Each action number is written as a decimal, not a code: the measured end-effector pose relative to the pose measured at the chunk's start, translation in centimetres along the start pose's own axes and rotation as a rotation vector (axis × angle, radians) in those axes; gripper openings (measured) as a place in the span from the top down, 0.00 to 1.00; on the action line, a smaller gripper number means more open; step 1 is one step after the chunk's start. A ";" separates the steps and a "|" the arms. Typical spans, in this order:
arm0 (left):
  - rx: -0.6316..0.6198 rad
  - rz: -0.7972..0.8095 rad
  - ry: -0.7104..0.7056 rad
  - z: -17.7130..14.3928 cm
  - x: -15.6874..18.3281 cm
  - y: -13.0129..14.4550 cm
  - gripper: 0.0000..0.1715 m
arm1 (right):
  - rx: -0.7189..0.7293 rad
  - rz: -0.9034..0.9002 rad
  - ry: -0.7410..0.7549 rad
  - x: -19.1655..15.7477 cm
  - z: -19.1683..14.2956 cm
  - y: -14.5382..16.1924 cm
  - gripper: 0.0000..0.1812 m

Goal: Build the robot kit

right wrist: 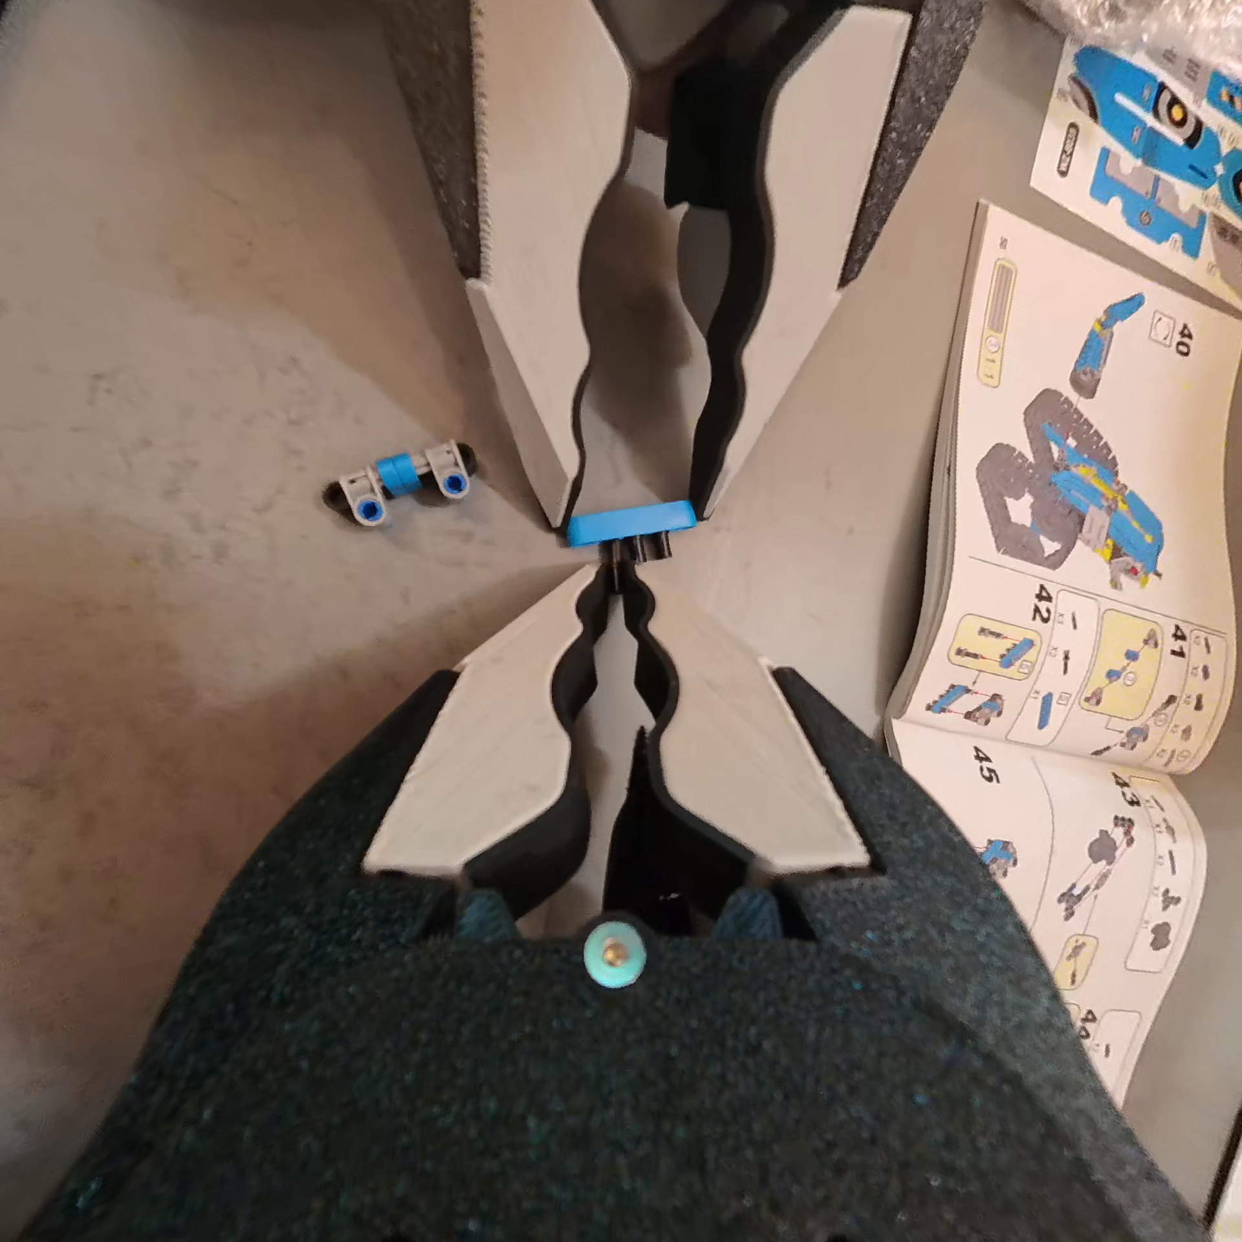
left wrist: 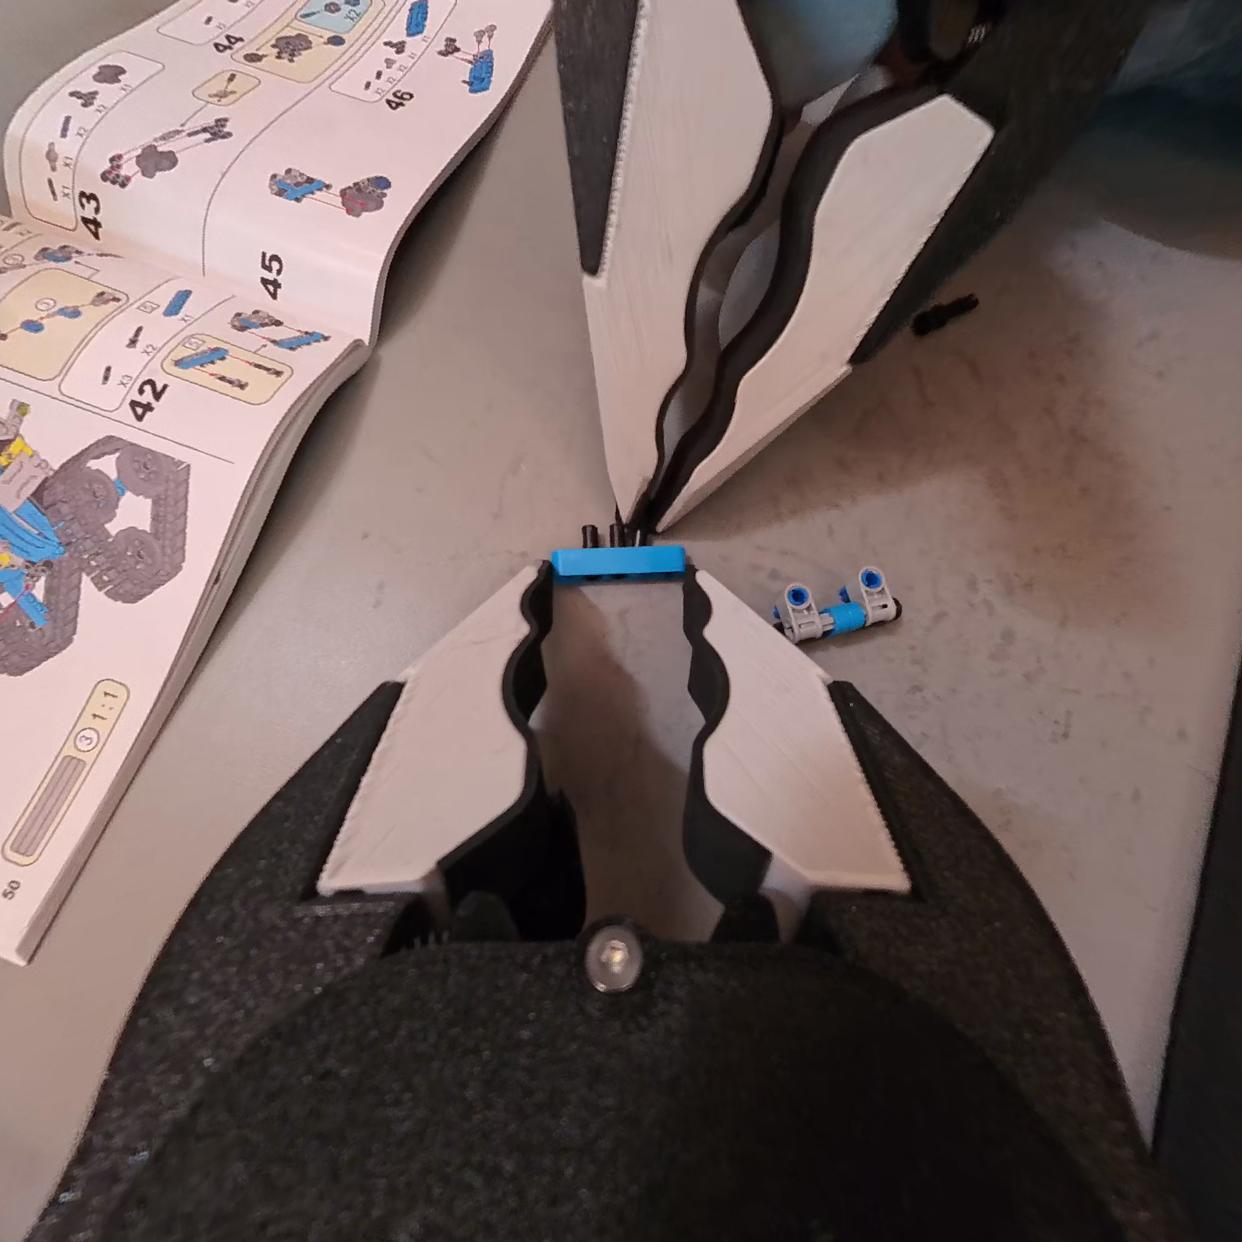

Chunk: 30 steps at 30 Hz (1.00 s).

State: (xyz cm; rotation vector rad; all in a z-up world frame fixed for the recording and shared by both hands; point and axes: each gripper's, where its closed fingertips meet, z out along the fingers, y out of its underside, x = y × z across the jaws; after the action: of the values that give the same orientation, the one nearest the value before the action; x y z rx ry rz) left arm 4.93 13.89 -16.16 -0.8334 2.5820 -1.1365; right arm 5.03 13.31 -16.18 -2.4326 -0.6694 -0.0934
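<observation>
Blue plastic marks the centre of both views: a short blue beam is held off the grey tabletop, its long axis running crosswise between the fingertips of the left gripper, which is clamped on the beam's two ends. Its holed face looks back toward the left wrist camera, and short black pins stick out of the opposite face, toward the right gripper. That gripper meets the left one nose to nose — its fingers nearly together, tips pinched on one of the black pins just beside the beam. Seen from the left wrist view, the right gripper comes in from above and leans slightly to the right; from the right wrist view, the left gripper reaches straight down the middle. A small grey-and-blue connector assembly lies flat on the table near the beam, apart from both grippers. An open instruction booklet lies on the table to the left gripper's left, and a sticker sheet sits beyond it. One loose black pin rests on the table behind the right gripper.
</observation>
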 end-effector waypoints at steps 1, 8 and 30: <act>0.000 0.001 0.000 0.0 0.0 0.0 0.77 | 0.006 0.007 -0.003 0.0 0.0 0.0 0.98; 0.001 -0.031 0.015 0.0 0.0 0.0 0.78 | 0.110 0.055 -0.061 -0.3 0.1 -0.3 0.99; -0.001 -0.029 -0.041 0.1 0.0 -0.1 0.78 | 0.072 0.169 0.030 -0.1 0.1 -0.2 0.98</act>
State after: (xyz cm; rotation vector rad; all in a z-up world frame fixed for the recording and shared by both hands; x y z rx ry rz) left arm 5.06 13.79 -16.17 -0.8876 2.5460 -1.1141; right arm 4.83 13.46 -16.15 -2.4022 -0.4444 -0.0363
